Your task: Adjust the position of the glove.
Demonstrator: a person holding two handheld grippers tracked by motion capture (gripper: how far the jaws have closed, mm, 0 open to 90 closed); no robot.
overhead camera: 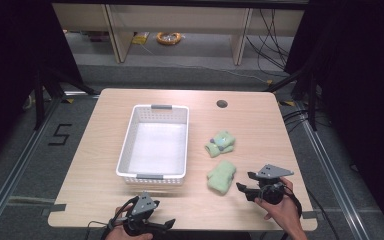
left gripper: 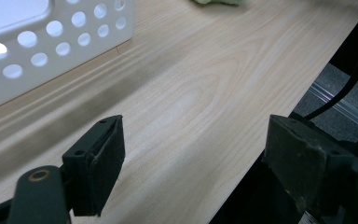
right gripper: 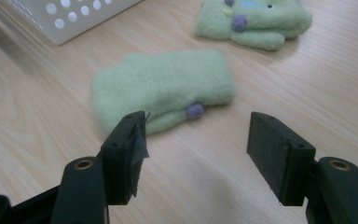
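The right gripper [overhead camera: 243, 190] hangs low over the wooden table [overhead camera: 250, 125], near its front right part, and a hand [overhead camera: 280, 210] holds it from behind. Its jaws stand well apart and nothing is between them. Just ahead of these jaws lies the nearer green mitten [right gripper: 163, 91], flat on the table, with a small purple button [right gripper: 195, 110] on the edge that faces the gripper. The pads do not touch the mitten; a short strip of bare wood is between them. Beyond this mitten, farther from the right gripper, lies the second green mitten [right gripper: 256, 21], which also has purple buttons. The two mittens are near each other but apart.

The left gripper [overhead camera: 166, 225] is at the front edge of the table, held by the other hand. Its jaws are also wide open and empty, as the left gripper view shows: one pad [left gripper: 100, 163] is over the wood and the other is past the table edge. The white perforated basket [overhead camera: 130, 132] stands ahead of the left gripper, close to it, and the mittens lie to the far side of the basket from it.
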